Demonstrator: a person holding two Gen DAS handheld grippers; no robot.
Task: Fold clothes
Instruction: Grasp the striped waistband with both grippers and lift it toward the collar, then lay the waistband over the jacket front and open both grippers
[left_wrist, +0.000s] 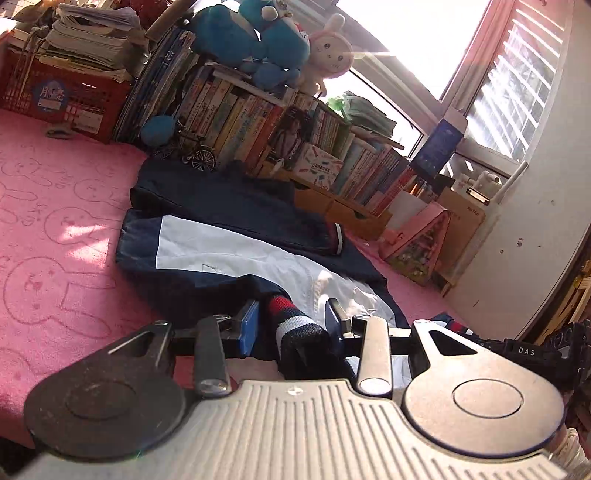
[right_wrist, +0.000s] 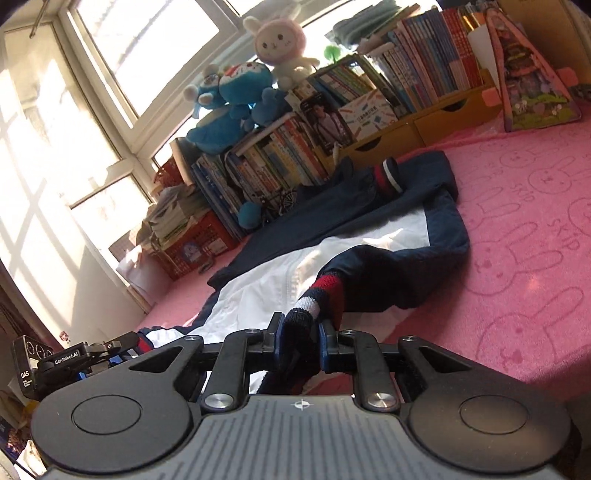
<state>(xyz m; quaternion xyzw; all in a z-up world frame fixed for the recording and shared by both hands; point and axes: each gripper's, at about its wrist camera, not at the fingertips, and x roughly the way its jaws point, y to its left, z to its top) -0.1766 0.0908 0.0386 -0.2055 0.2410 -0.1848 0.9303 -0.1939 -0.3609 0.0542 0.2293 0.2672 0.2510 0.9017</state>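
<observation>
A navy and white jacket (left_wrist: 221, 243) lies spread on the pink bed cover; it also shows in the right wrist view (right_wrist: 332, 236). Its striped red, white and navy sleeve cuff (left_wrist: 295, 328) sits between the fingers of my left gripper (left_wrist: 291, 325), which are apart on either side of it. My right gripper (right_wrist: 300, 338) is shut on the dark end of that cuff (right_wrist: 314, 302), lifted just off the jacket. The other sleeve's cuff (right_wrist: 388, 177) lies at the far side near the books.
Pink bunny-print cover (left_wrist: 55, 221) spreads to the left. Books in wooden shelves (left_wrist: 258, 122), plush toys (left_wrist: 258, 37), a red crate (left_wrist: 62, 96) and a small model bicycle (left_wrist: 199, 155) line the far edge. The left gripper's body (right_wrist: 55, 365) shows at left.
</observation>
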